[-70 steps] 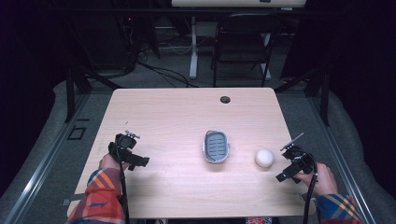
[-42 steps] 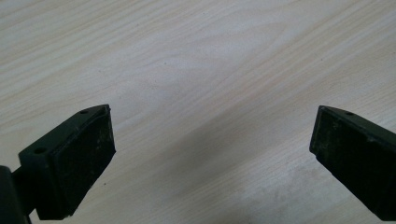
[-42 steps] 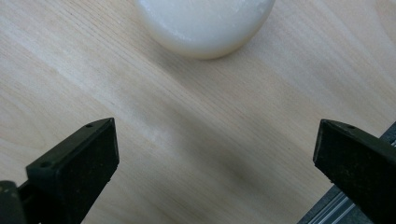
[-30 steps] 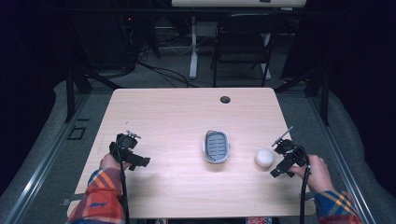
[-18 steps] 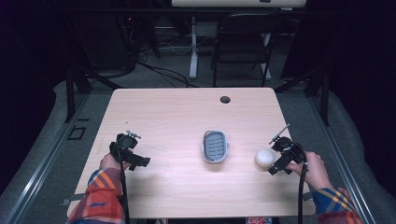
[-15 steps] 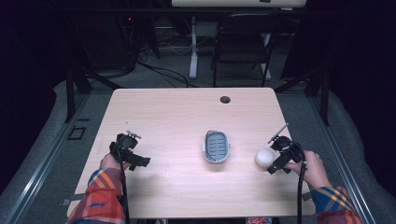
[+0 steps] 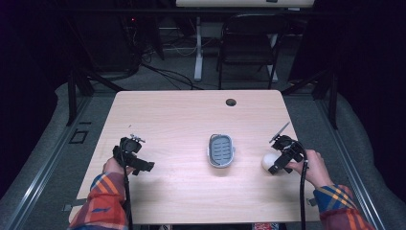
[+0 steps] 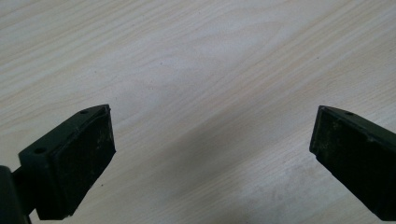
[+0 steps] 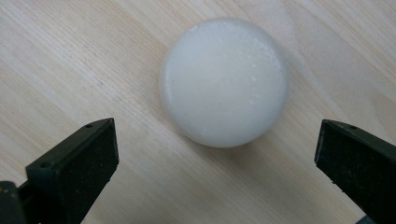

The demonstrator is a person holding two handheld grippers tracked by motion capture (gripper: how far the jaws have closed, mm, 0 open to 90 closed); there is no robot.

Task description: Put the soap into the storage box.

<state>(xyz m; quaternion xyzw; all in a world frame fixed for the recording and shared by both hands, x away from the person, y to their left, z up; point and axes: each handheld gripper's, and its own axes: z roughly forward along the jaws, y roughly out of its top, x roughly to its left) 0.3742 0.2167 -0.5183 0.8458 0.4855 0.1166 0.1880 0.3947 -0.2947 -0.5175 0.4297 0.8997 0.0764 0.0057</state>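
A round white soap bar lies on the wooden table, right of centre. My right gripper is open and hangs just above it, the bar lying a little ahead of the two jaws and untouched. A grey oval soap dish with a blue ribbed insert sits in the middle of the table. At the left, my left gripper is open over bare wood, with nothing between its jaws.
A round cable hole is in the table near the far edge. A black chair and a desk leg stand behind the table. Dark floor and cables surround it.
My right gripper has moved left and forward from the table's right edge until it stands over the white soap bar. The left gripper has stayed put.
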